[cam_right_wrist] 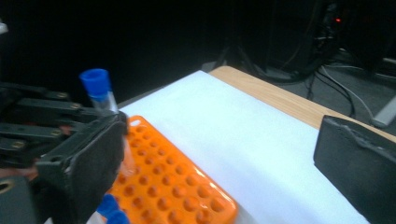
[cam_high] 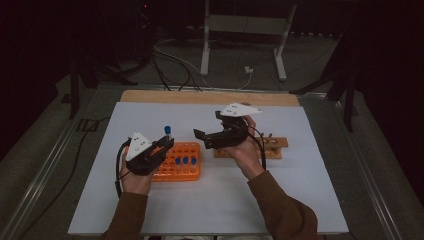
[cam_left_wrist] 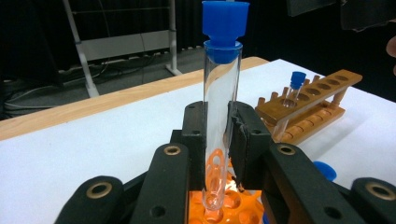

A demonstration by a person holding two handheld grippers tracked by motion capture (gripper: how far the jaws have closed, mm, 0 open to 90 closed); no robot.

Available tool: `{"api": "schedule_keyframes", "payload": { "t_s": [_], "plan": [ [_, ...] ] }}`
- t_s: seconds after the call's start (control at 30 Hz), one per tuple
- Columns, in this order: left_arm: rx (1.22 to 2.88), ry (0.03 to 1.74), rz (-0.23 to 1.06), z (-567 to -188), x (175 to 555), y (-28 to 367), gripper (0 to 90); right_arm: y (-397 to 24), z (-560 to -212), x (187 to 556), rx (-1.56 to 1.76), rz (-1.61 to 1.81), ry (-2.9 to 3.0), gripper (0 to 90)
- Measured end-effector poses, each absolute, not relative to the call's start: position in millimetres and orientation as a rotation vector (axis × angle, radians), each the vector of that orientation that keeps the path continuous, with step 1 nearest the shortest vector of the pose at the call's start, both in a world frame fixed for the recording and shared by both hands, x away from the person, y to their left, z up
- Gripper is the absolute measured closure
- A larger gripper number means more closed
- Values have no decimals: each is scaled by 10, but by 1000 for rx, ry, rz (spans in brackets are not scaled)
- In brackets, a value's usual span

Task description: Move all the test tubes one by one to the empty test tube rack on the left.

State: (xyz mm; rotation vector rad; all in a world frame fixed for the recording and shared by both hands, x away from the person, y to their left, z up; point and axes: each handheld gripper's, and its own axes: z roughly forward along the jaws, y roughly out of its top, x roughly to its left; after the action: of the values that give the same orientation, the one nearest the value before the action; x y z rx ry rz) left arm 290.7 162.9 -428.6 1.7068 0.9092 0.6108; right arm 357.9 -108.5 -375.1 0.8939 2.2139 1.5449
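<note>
1. Clamped upright between the left gripper's (cam_left_wrist: 217, 135) jaws, a blue-capped test tube (cam_left_wrist: 221, 107) hangs just above the orange rack (cam_high: 180, 162).
2. Judging by this, one tube stands in the wooden rack (cam_left_wrist: 308, 105); several wait.
3. Right gripper (cam_high: 212, 131) gapes wide, empty.

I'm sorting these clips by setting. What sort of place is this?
Probably a lab-style recording bench in a darkened room: an orange tube rack and a wooden rack sit on a white table, the left gripper holds a blue-capped test tube, and cables trail across the floor.
</note>
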Motion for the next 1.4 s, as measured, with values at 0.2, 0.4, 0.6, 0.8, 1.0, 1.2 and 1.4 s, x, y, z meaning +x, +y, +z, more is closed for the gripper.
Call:
{"api": "schedule_keyframes", "payload": {
  "t_s": [0.2,0.4,0.6,0.8,1.0,1.2,1.4],
  "plan": [
    [1711,912,580,-4354,2855,1668,782,-1227,-3836,3597,928,1528,2197,0],
    [1712,916,560,-4408,2801,1695,781,-1357,-3877,3580,939,1506,2184,0],
    [1726,915,546,-4470,2750,1698,781,-1483,-3901,3561,955,1499,2169,0],
    [1745,919,527,-4544,2713,1697,781,-1595,-3925,3537,970,1495,2158,0],
    [1766,925,531,-4607,2687,1703,781,-1688,-3958,3514,983,1487,2146,0],
    [1772,932,526,-4657,2691,1711,781,-1795,-3980,3486,998,1480,2131,0],
    [1785,919,522,-4704,2702,1671,781,-1877,-4020,3461,1016,1474,2123,0]
  ]
}}
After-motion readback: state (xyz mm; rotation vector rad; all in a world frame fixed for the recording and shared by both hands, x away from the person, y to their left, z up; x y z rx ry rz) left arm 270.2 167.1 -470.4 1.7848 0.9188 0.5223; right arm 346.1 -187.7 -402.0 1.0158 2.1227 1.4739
